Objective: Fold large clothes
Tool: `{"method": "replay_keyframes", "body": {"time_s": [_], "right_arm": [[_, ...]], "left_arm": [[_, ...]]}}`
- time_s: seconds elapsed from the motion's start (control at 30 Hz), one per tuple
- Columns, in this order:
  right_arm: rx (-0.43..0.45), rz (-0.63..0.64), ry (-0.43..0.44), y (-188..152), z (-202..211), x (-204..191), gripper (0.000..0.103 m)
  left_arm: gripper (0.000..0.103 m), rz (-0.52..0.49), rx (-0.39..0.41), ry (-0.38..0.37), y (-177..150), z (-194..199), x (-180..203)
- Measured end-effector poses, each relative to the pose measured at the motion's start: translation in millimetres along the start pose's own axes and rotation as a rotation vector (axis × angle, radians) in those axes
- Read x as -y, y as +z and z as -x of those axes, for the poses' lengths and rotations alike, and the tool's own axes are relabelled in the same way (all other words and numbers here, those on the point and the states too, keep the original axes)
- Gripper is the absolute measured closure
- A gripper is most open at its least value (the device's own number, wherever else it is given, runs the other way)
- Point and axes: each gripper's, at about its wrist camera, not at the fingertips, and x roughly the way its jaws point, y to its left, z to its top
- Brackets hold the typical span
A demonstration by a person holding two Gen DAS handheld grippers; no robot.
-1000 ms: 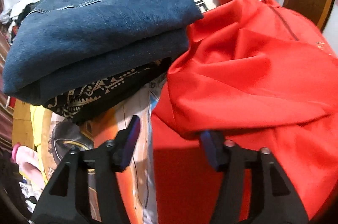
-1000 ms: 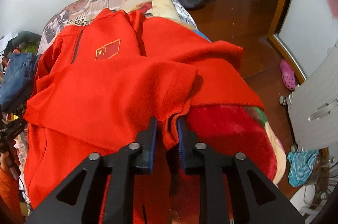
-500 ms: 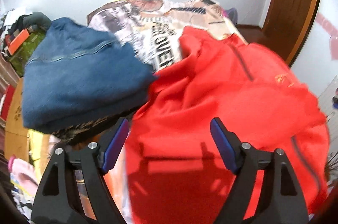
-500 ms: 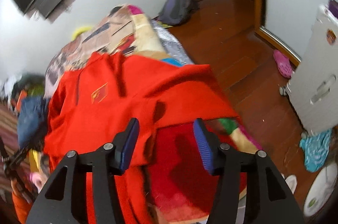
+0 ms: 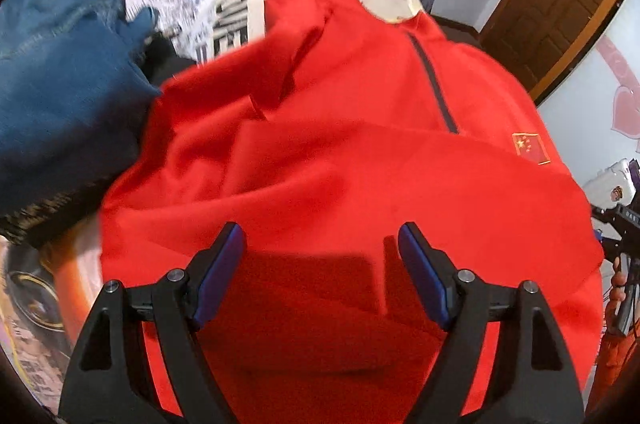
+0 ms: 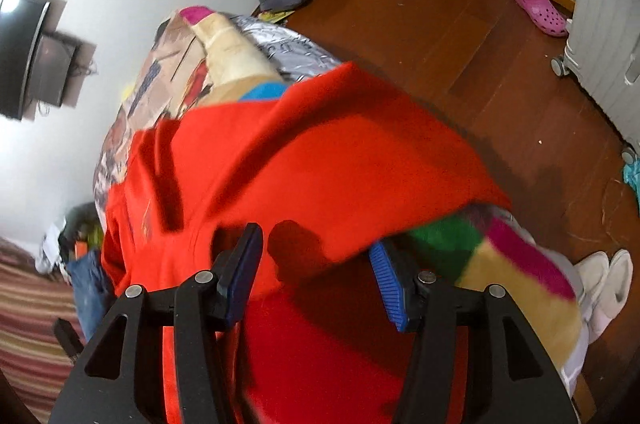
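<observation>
Both my grippers have just let go, left gripper and right gripper hanging open and empty over the red jacket beside the folded jeans, so that fold's laid, next fold pending.

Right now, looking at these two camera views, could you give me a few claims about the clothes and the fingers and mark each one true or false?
1. The red jacket carries a small flag patch. True.
2. The left gripper has its fingers clamped on the jacket. False: they stand apart over the cloth, pinching nothing.
3. Folded blue jeans lie beside the jacket. True.
4. The jacket's zip is white. False: it is dark.
5. A pink clog lies on the wooden floor. True.
6. The right gripper is shut. False: its fingers are apart.
</observation>
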Motion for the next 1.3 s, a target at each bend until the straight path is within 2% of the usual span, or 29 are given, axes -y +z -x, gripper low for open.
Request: {"method": "replay_keyframes", "body": {"time_s": [0.13,0.27,0.33,0.37,0.4,0.5,0.63,0.8,0.93,1.03,1.13,1.23,1.3], "right_arm": [[0.001,-0.067,-0.016,15,-10,16,0.053],[0.042,-0.096,-0.067,30,-16,23,0.054],[0.079,-0.083,-0.104,34,-14,21,0.066],[0.101,-0.074,-0.121,36,-13,20,0.081],[0.121,-0.065,-0.141,38,-10,19,0.088],[0.159,-0.049,-0.124,42,2,11,0.093],[0.280,0.071,-0.106,39,48,-23,0.095],[0.417,0.305,-0.060,20,108,-92,0.096],[0.466,0.479,-0.010,-3,130,-145,0.096],[0.436,0.605,0.056,-25,132,-178,0.096],[0.350,0.696,0.105,-48,112,-202,0.096],[0.229,0.765,0.121,-76,76,-214,0.096],[0.116,0.789,0.108,-94,42,-217,0.096]], "left_arm": [[0.024,0.002,-0.024,0.024,-4,-16,1],[0.024,-0.020,-0.010,0.047,-6,-18,5],[0.024,-0.026,-0.008,0.055,-6,-19,5],[0.024,-0.027,-0.007,0.058,-6,-19,5],[0.024,-0.030,-0.004,0.061,-7,-19,5],[0.024,-0.036,0.001,0.066,-7,-19,5],[0.024,-0.039,0.003,0.069,-6,-19,5],[0.024,-0.058,0.010,0.095,-5,-14,8],[0.024,-0.077,0.045,0.101,-4,1,10],[0.024,-0.086,0.080,0.103,-3,16,10],[0.024,-0.099,0.119,0.104,-3,35,9],[0.024,-0.109,0.140,0.097,-4,48,9],[0.024,-0.114,0.147,0.083,-6,54,8]]}}
